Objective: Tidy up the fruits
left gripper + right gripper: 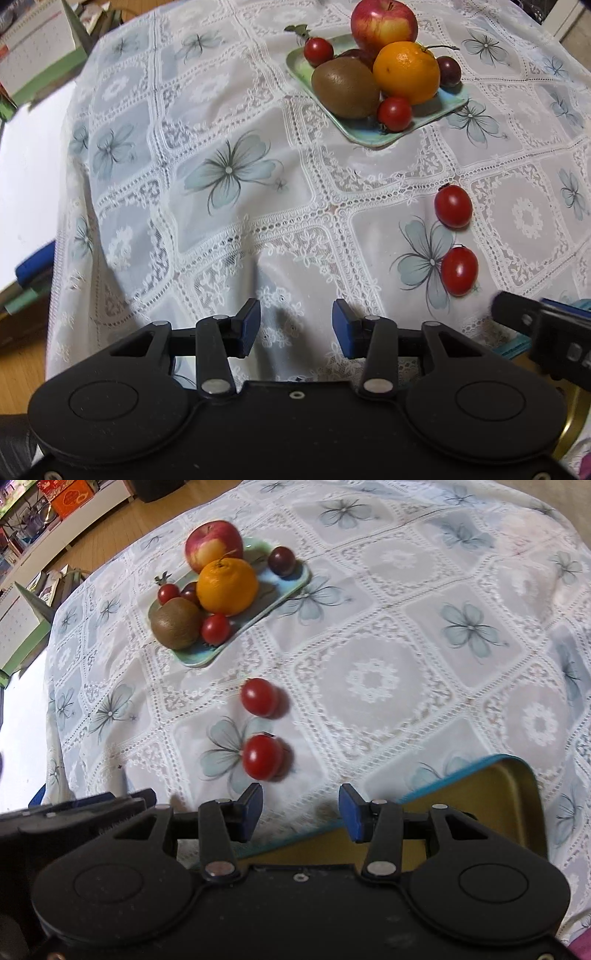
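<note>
Hovering over white lace floral tablecloth [229, 206]: left gripper [295, 326], jaws apart, empty. Two loose red cherry tomatoes [259, 696] [263, 757] lie just beyond right gripper [301, 810], jaws apart, empty. Pale green rectangular tray [284, 590] holding apple, orange, kiwi is well past tomatoes. Teal tin with gold inside [517, 794] sits right of tomatoes. Wooden floor beyond.

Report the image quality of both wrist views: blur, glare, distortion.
Left wrist view: sharp, strong fisheye bending at the table edges, small highlights on the two loose tomatoes, blown-out white area at far left. Right wrist view: slightly soft, the nearer tomato smeared sideways with a ghosted edge; same fisheye bending, the tin warped at the right.
</note>
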Available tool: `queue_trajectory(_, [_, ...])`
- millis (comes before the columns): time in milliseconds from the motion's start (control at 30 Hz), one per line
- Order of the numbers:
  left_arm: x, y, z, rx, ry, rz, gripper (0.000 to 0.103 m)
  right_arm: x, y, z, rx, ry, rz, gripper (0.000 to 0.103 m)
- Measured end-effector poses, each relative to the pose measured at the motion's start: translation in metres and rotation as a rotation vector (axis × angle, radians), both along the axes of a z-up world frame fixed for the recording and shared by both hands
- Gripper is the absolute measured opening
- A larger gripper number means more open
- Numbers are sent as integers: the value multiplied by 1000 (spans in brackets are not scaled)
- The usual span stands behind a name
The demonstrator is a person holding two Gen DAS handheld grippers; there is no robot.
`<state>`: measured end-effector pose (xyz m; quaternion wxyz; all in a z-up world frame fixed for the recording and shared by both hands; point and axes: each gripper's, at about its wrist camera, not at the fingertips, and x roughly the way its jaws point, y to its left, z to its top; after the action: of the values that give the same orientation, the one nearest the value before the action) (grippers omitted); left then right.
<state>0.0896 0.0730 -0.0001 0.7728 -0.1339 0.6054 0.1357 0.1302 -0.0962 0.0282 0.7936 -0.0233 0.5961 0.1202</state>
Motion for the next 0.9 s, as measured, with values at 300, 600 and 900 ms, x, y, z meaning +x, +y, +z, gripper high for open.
queue_trajectory(300, [-3, 7, -1, -33, -3, 34, 51, 13, 27, -16, -19, 9, 10, 48])
queue_trajectory(600, [-3, 8, -4, -32, 14, 40, 50, 24, 47, -45, -75, 19, 10, 48])
queue_trajectory(900, [-2, 3, -8, -16, 21, 25, 50, 29, 44, -55, -53, 55, 2, 30])
